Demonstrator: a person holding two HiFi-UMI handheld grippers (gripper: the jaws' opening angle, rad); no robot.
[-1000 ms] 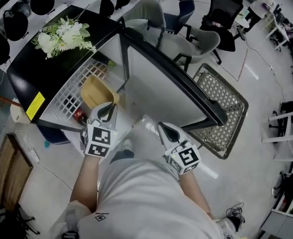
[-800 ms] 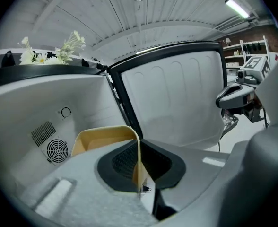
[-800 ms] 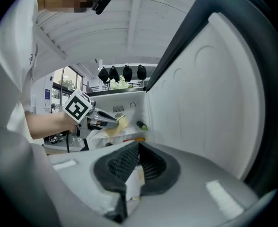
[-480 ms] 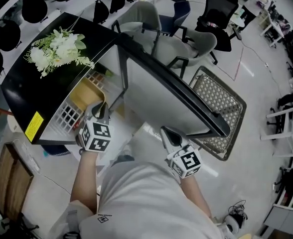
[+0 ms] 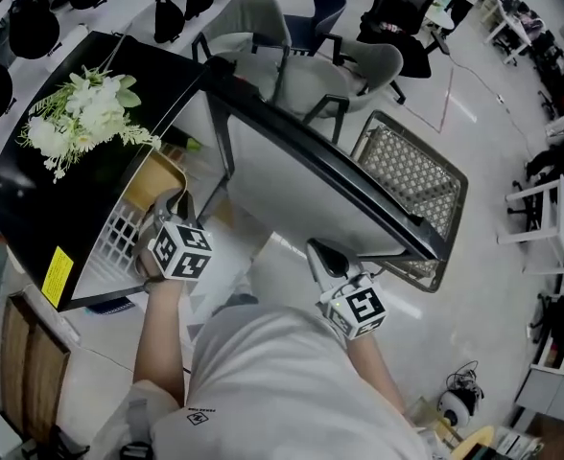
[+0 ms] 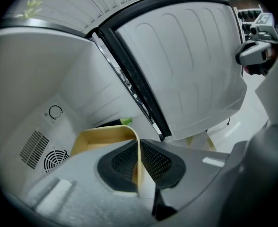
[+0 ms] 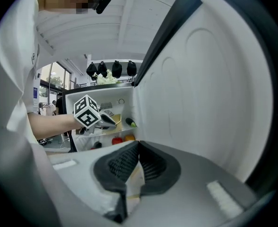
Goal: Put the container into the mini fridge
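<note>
The black mini fridge (image 5: 28, 199) stands with its door (image 5: 301, 175) swung wide. A tan, open-topped container (image 5: 157, 175) sits over the white wire shelf (image 5: 119, 230) inside. My left gripper (image 5: 175, 209) is shut on its near rim. In the left gripper view the pads pinch that thin rim (image 6: 138, 161), and the container (image 6: 99, 140) reaches toward the fridge's back wall. My right gripper (image 5: 322, 255) hangs shut in front of the door's inner panel, holding nothing. The right gripper view shows the left gripper (image 7: 103, 119) at the container (image 7: 112, 122).
White flowers (image 5: 81, 113) lie on the fridge top. A green-tipped item (image 7: 130, 122) lies beside the container; red and orange things (image 7: 122, 139) sit one shelf lower. A wire basket (image 5: 411, 185) stands behind the door, grey chairs (image 5: 263, 22) beyond. A vent (image 6: 54, 161) marks the back wall.
My left gripper has carried the container from the shelf's front edge deeper into the fridge. The right gripper has stayed by the door.
</note>
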